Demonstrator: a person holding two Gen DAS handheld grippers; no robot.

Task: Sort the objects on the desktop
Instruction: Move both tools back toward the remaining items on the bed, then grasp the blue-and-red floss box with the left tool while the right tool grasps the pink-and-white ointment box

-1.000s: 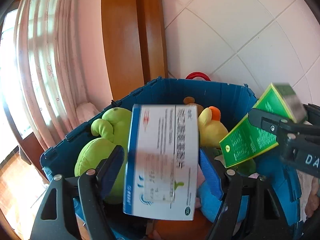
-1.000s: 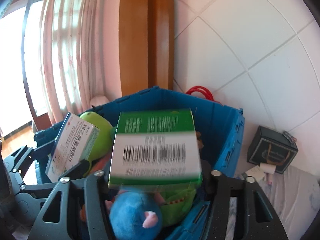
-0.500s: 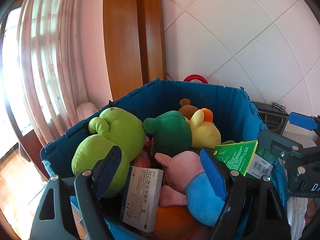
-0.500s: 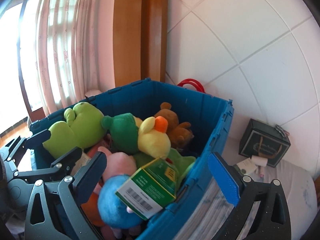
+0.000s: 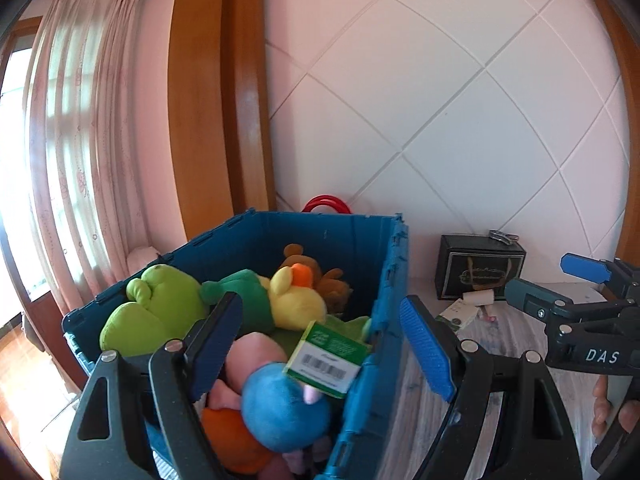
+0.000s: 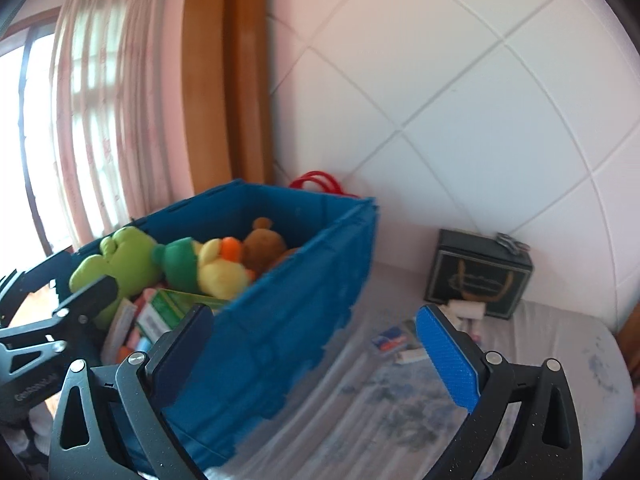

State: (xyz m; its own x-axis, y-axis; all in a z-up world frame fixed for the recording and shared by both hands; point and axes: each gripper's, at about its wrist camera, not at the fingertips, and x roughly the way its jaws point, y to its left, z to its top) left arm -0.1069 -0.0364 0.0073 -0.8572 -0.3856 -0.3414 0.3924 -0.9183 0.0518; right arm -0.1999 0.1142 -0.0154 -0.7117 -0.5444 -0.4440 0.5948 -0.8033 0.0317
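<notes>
A blue crate holds several plush toys: a light green one, a yellow duck, a brown bear, a blue one. A green box lies on the toys at the crate's right wall. A white box lies beside it. My left gripper is open and empty over the crate's near right corner. My right gripper is open and empty, right of the crate; it shows in the left wrist view.
A black box stands against the white tiled wall. Small packets and a paper roll lie on the grey cloth in front of it. A red handle sticks up behind the crate. Curtain and wooden post at left.
Both grippers opened and dropped their boxes into the crate: white box from the left, green box from the right. Both then drew back and swung right.
</notes>
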